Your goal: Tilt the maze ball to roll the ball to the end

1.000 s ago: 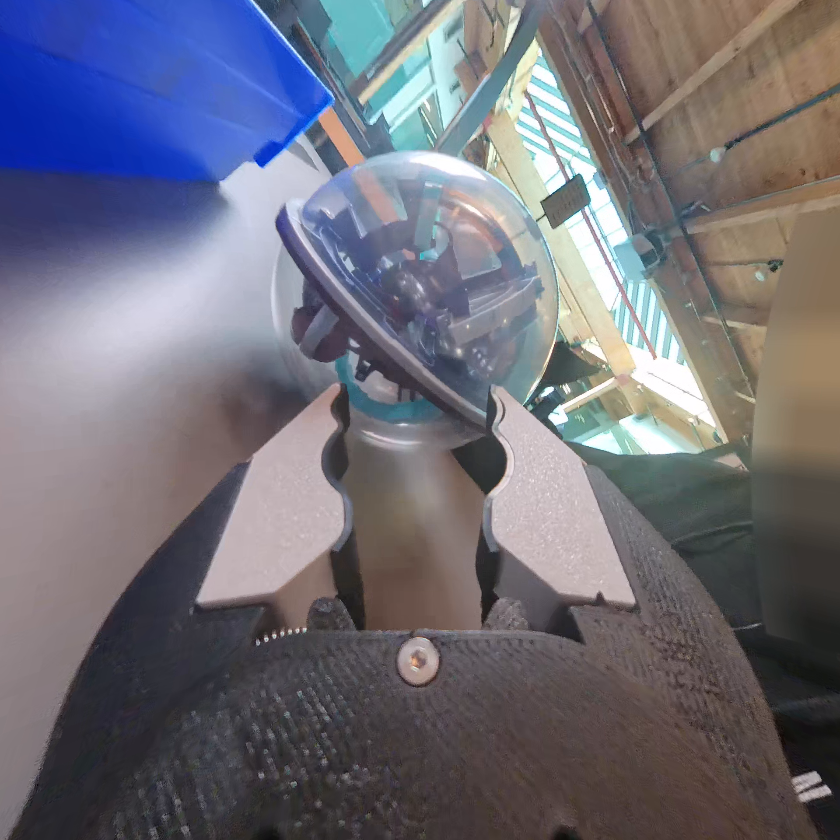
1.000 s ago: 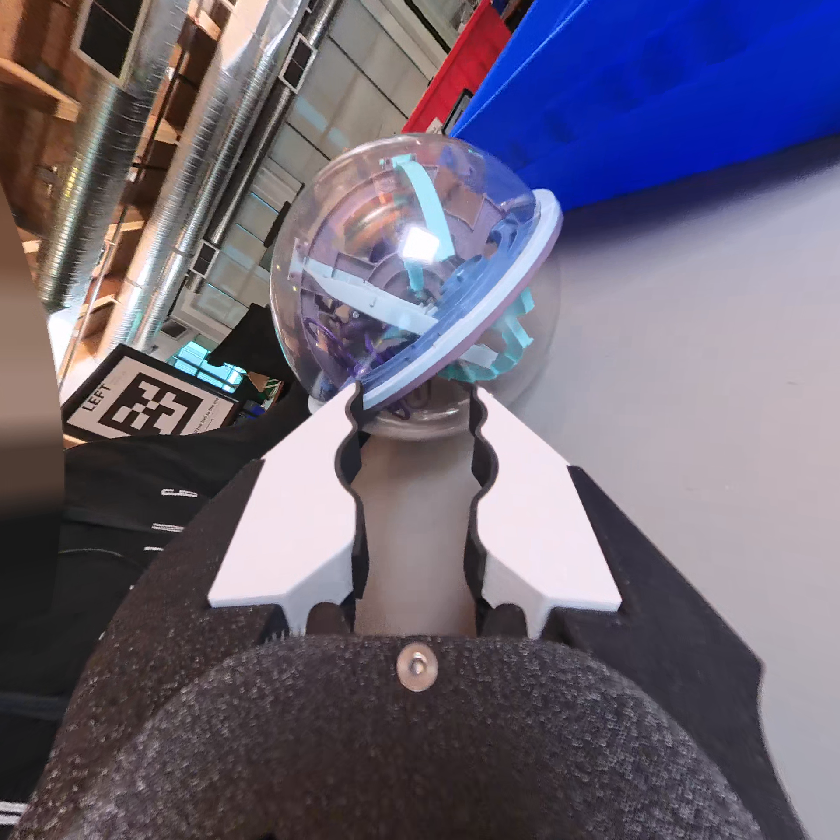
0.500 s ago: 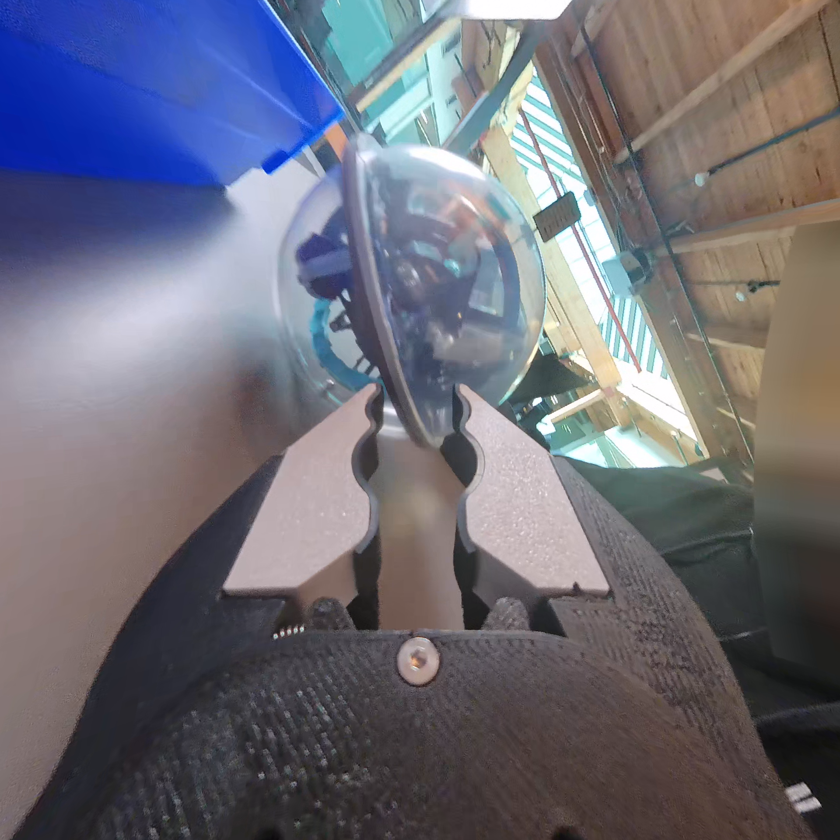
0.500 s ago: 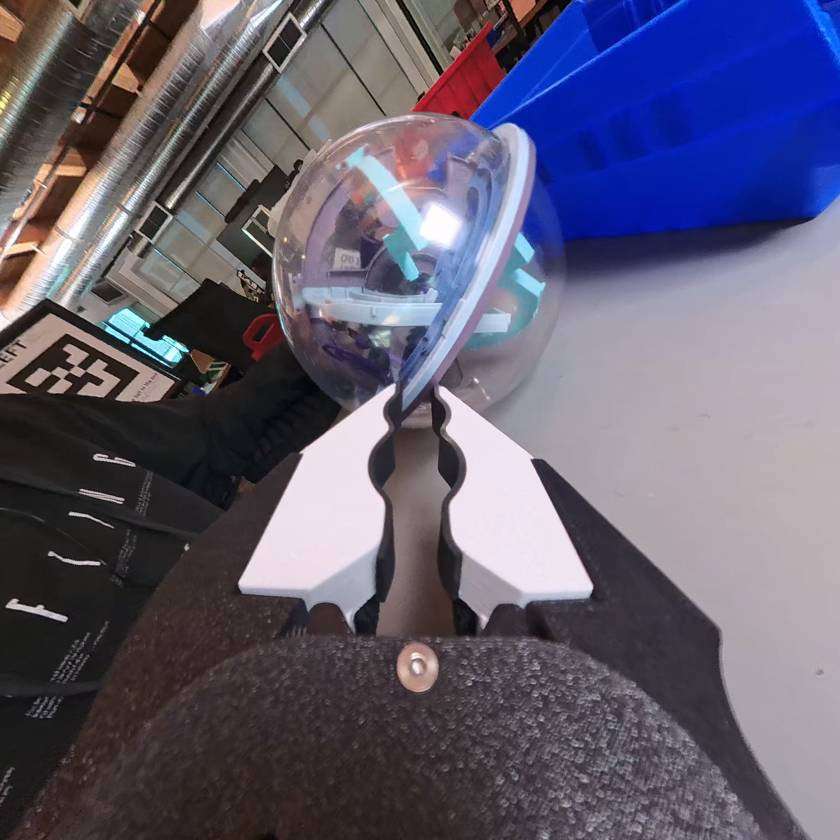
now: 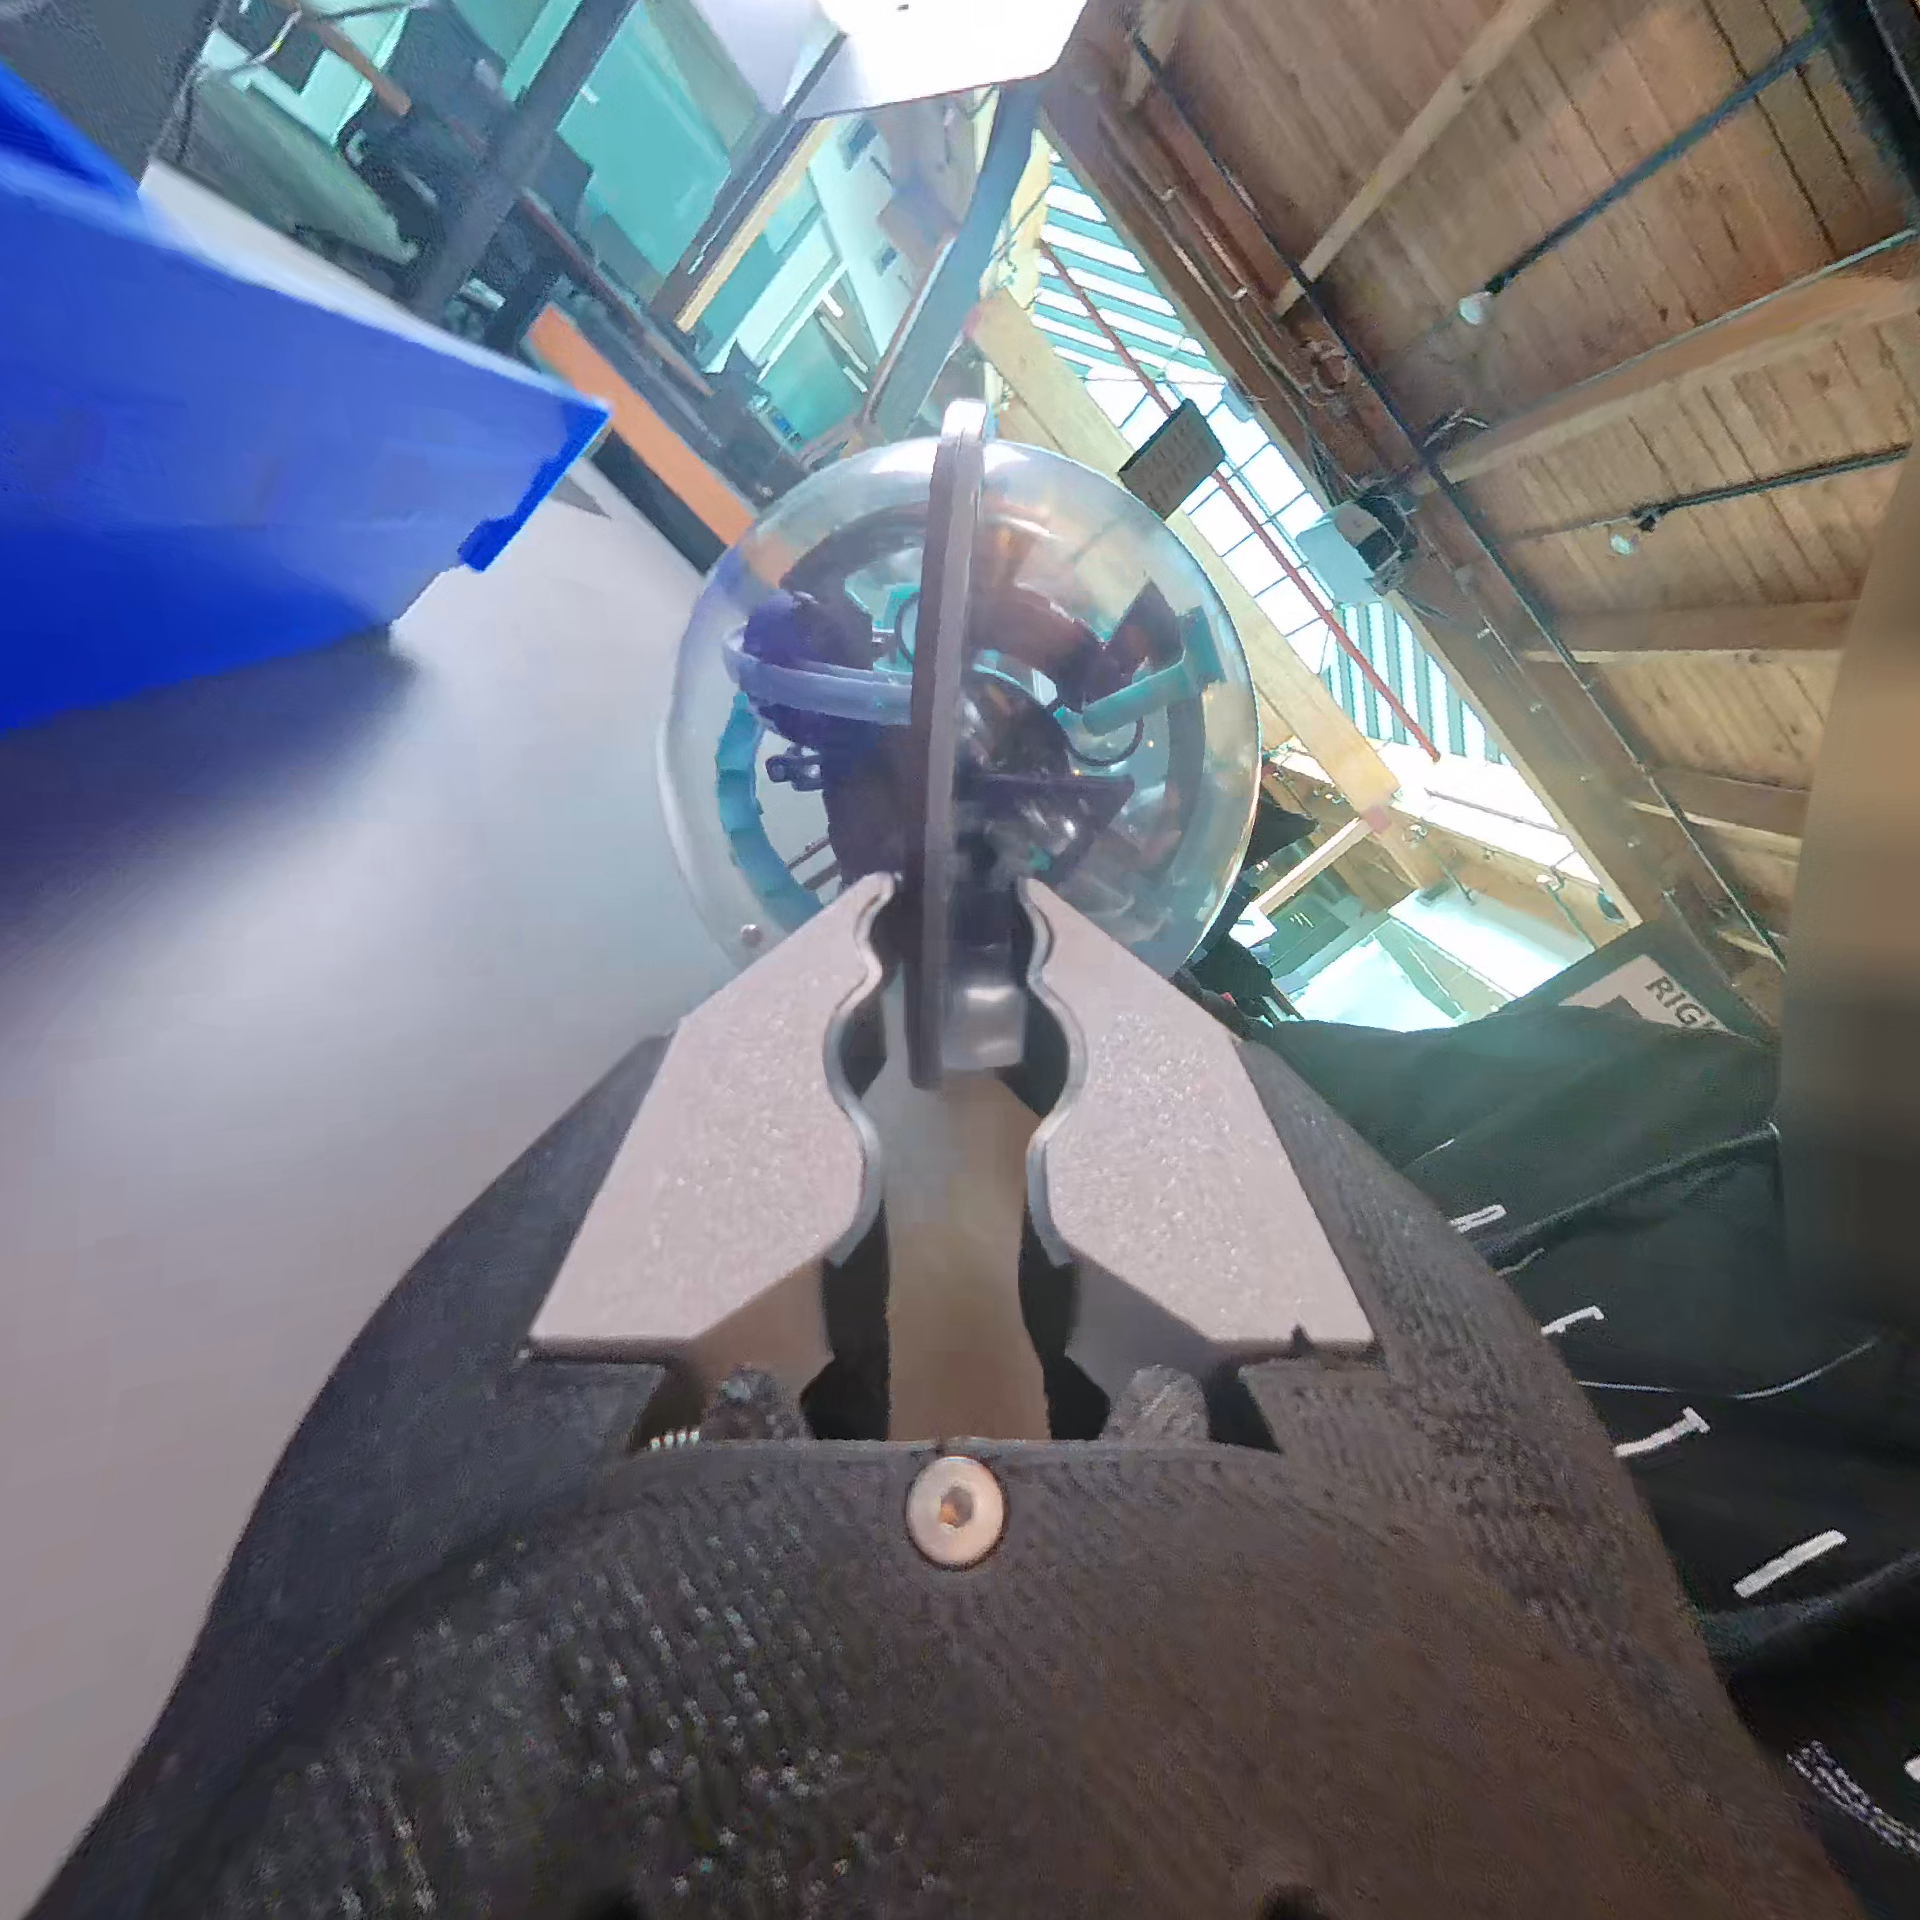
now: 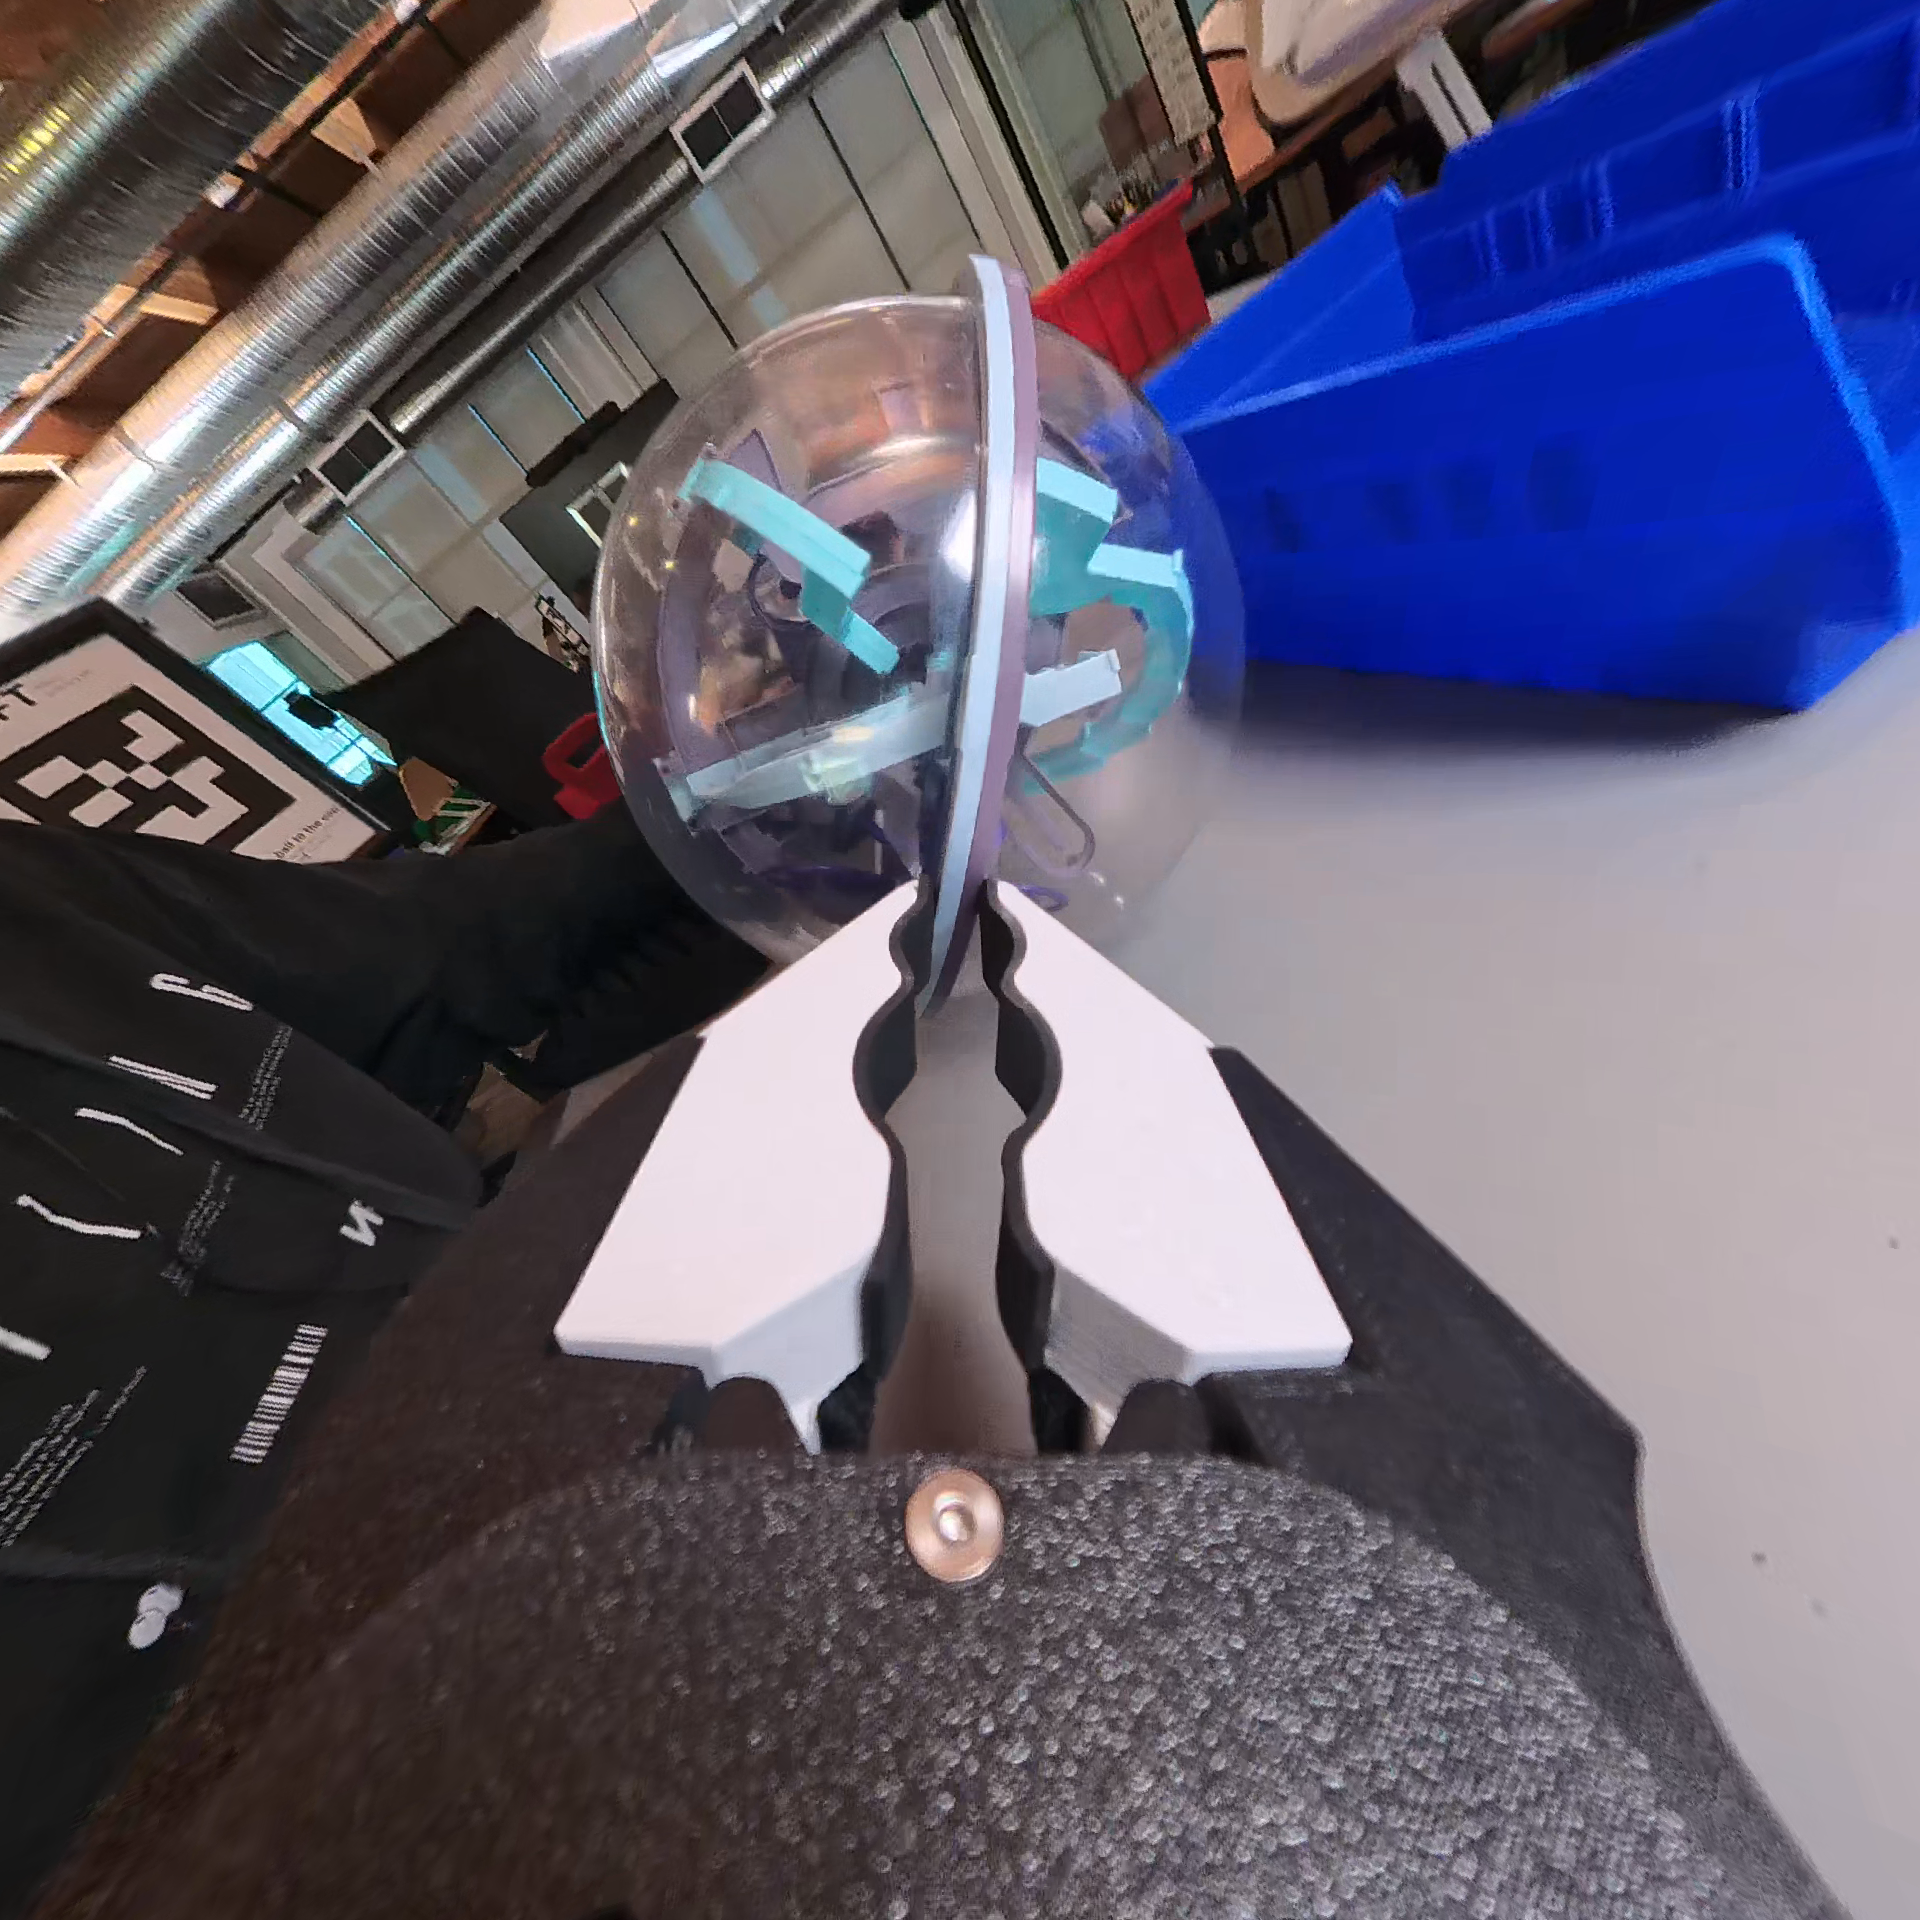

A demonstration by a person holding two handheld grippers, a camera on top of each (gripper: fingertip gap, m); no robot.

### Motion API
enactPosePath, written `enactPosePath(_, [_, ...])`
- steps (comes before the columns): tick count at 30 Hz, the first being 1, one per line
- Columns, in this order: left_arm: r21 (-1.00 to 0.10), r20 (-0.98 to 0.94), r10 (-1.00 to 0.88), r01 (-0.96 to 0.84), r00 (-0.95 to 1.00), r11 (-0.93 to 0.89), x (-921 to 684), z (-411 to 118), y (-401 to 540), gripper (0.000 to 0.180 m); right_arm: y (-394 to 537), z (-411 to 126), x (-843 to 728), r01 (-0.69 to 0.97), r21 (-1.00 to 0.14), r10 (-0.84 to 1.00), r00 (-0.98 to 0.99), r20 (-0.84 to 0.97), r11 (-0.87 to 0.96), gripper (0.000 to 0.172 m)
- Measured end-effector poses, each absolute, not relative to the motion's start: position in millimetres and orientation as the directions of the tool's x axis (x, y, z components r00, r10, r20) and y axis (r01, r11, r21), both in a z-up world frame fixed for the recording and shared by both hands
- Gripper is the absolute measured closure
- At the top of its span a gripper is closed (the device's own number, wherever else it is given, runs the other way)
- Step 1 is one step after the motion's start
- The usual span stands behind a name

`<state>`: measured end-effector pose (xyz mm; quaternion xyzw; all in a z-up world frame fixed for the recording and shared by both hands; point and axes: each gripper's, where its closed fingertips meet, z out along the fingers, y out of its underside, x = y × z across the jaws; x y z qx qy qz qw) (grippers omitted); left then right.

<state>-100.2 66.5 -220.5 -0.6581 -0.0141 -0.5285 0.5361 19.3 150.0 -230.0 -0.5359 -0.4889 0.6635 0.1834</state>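
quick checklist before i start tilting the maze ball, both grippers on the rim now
1. Right gripper on the rim: ok. Its pads pinch the flat rim ring of the maze ball.
2. Left gripper on the rim: cannot tell. The ring sits between its fingers, but contact on both sides is unclear.
3. Ring orientation: ok. It stands edge-on and nearly vertical in both views.
4. Small ball's position on the track: cannot tell through the shell.
5. Room to tilt: ok, probably. The blue bins stand well back on the grey table.
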Motion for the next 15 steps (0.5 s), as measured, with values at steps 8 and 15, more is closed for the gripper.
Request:
enactPosePath(8, [-0.842, 0.447, -0.698, 0.528, 0.559, -0.116, -103, -112, 62, 0.174, 146, -133, 18, 0.133, -0.943, 0.837, -0.436, -0.331, -0.304, 0.166])
enactPosePath(15, [-0.883, 0.167, -0.760, 0.438, 0.629, 0.169, -94, 0, 46, 0.174, 139, -23, 22, -0.067, -0.984, 0.879, -0.462, -0.117, -0.167, 0.166])
